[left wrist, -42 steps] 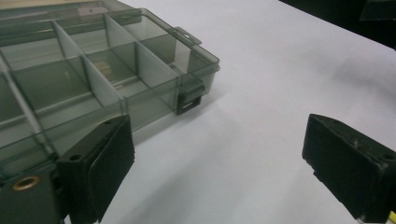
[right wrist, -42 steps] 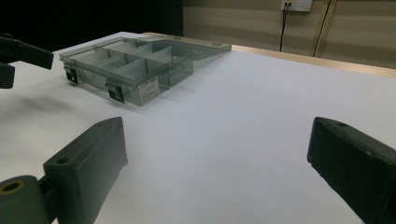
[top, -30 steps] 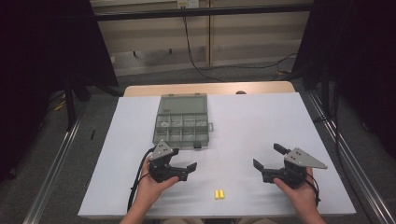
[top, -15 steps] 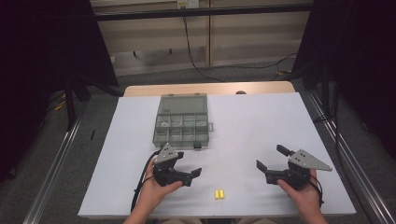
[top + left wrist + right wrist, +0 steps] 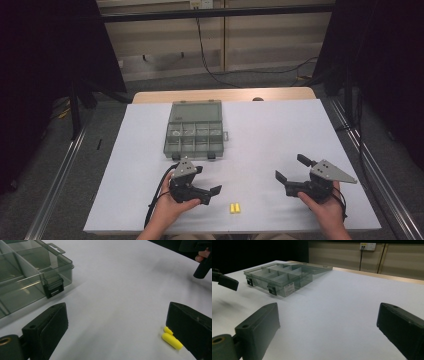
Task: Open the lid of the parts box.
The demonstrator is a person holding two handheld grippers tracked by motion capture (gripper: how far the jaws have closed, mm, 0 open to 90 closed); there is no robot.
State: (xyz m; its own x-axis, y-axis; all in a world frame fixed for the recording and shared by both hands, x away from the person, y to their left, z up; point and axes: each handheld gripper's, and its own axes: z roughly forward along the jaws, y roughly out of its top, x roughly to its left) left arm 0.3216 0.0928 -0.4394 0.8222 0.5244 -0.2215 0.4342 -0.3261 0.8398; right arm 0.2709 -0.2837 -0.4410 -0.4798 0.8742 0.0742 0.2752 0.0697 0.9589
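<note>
Smoky-grey translucent plastic organiser box (image 5: 194, 129) sits on the white table (image 5: 270, 130), toward the far side, left of centre, lid hinged open and lying flat behind it. Base is split by dividers into a grid of small compartments; in the high view a few pale bits show in the row nearest the lid, too small to identify. In the left gripper view the near compartments (image 5: 17, 287) look empty — just clear walls and one black latch (image 5: 53, 287) on the front edge. Right gripper view shows two black latches and a white label (image 5: 289, 288) on the box's front wall; print on it is too blurred to read. No other legible writing. Two yellow earplug-like foam pieces (image 5: 235, 207) lie side by side, touching, on the table near the front edge, between the two grippers and well apart from the box. Left gripper (image 5: 207, 192) held just left of them, jaws spread wide, nothing between — in its own view the yellow pieces (image 5: 172, 339) sit right against the inside of the right-hand jaw, partly hidden by it. Right gripper (image 5: 291, 172) hovers further right, jaws also wide apart and empty, pointing toward the box. Each is held in one hand, forearms entering from the front edge.
</note>
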